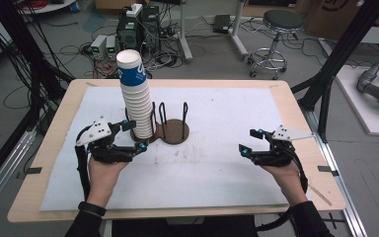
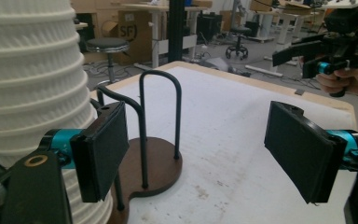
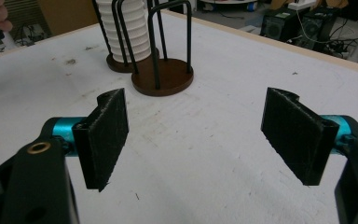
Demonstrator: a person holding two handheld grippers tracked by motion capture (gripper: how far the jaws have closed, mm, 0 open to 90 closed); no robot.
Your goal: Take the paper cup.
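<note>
High view: left gripper (image 1: 137,134), jaws parted and empty, sits beside the paper cup stack (image 1: 135,96) left of the table's (image 1: 54,148) centre. Light, crushable, tippy; grip its ribbed lower wall gently. Right gripper (image 1: 253,141) gapes idle.

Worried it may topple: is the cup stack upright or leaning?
Roughly upright: the cup stack stands in the holder, leaning slightly at the top.
</note>
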